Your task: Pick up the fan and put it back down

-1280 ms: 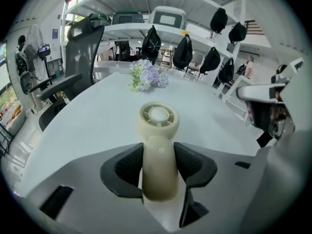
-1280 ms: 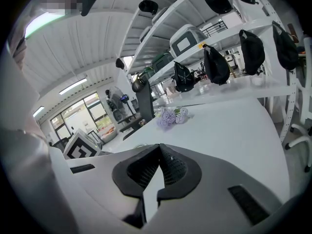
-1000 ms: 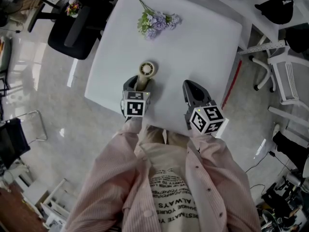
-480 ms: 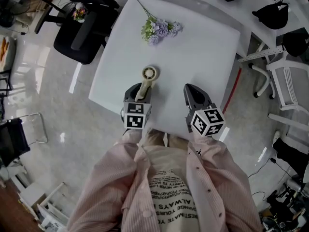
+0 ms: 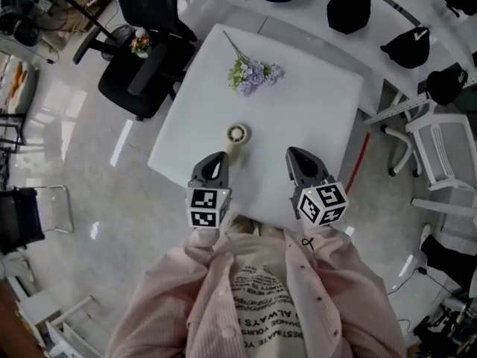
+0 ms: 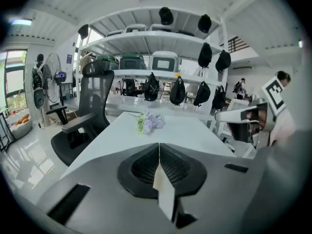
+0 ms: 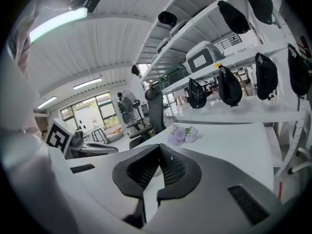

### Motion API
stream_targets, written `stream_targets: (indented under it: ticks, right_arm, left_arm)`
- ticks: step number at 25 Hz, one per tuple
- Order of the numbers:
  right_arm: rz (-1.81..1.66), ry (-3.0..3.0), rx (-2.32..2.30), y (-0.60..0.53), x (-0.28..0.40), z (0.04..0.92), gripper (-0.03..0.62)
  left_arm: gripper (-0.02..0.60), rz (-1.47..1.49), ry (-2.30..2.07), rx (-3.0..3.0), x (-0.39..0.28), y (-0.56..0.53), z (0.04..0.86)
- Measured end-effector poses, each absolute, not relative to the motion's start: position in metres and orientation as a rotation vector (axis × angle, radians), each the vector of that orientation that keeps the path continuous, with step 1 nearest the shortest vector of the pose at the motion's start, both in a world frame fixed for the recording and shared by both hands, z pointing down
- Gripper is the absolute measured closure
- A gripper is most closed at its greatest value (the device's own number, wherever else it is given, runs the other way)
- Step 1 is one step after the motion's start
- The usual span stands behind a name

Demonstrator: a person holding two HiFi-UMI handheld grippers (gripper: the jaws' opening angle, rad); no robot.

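The small cream fan (image 5: 237, 135) lies on the white table (image 5: 313, 110), its round head away from me and its handle pointing back at my left gripper (image 5: 218, 157). That gripper hangs above the table's near edge. Its jaws have just been closing and now meet (image 6: 159, 145) with nothing between them; a cream strip shows through the slit below them. My right gripper (image 5: 297, 154) hovers over the near right part of the table, and in its own view (image 7: 159, 147) its jaws touch on nothing.
A bunch of lilac flowers (image 5: 253, 73) lies at the table's far side. A black office chair (image 5: 145, 58) stands at the far left corner and a white chair (image 5: 447, 136) to the right. Black bags (image 5: 350, 6) sit on a white shelf beyond.
The left gripper has let go of the fan's handle, lifted off it and shut. Both grippers have risen from the table, and the fan stays lying there.
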State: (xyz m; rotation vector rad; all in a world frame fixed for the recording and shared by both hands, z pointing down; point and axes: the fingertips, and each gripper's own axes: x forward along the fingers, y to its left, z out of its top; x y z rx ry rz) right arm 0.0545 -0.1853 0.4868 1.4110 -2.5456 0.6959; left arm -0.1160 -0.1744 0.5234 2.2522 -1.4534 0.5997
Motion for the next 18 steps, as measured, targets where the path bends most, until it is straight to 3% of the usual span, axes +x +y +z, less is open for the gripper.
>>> stream_targets:
  ticks: [18]
  right_arm:
    - [0.563, -2.663, 1.462, -0.182, 0.069, 0.412, 0.594]
  left_arm:
    - [0.578, 0.355, -1.614, 2.336, -0.142, -0.156, 0.425]
